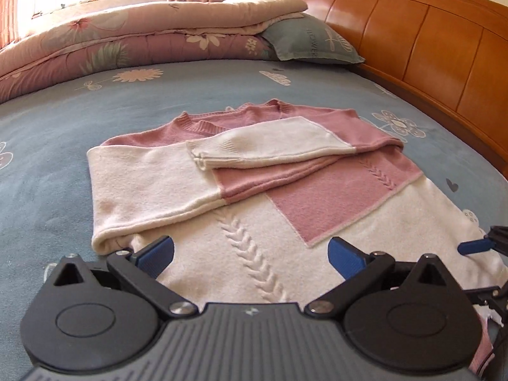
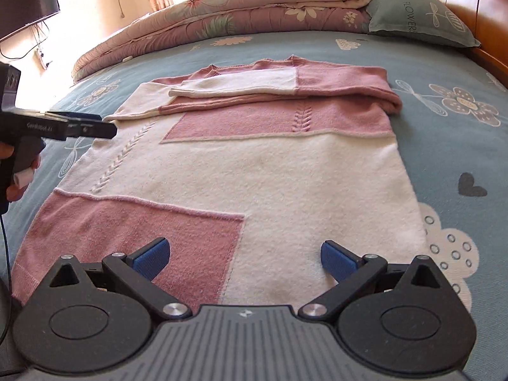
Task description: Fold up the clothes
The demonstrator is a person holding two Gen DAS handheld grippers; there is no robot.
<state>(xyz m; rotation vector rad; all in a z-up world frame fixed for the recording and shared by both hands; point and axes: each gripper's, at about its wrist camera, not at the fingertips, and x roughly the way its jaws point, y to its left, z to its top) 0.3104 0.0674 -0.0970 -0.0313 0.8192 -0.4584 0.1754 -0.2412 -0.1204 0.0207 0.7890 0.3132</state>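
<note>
We hold both grippers low over a pink-and-cream knitted sweater (image 2: 254,171) spread flat on a bed, on a blue-grey sheet (image 2: 444,146) printed with flowers, clouds and hearts; the garment's neckline points away from us toward the far side of the bed, its hem lies nearest the cameras. Both sleeves are already laid across the chest: a cream-cuffed sleeve (image 1: 270,146) lies on top, crossing the pink upper panel, with the other sleeve under it. Our left gripper (image 1: 250,257) hangs just above the cream lower body with its blue pads (image 1: 157,255) set wide apart and nothing between them; from the right wrist view the same left gripper (image 2: 79,128) shows side-on at the sweater's left edge, a hand (image 2: 16,171) wrapped round its handle. Our right gripper (image 2: 244,260) hovers over the hem, jaws likewise spread wide and empty, one pad above the pink patch, the other above the cream; whether either pad touches the knit we cannot tell. Beyond the sweater a folded floral quilt (image 1: 127,41) lies along the far side of the bed; a grey-green pillow (image 1: 311,41) rests beside it against the wooden headboard (image 1: 412,31); bright curtained windows stand behind.
</note>
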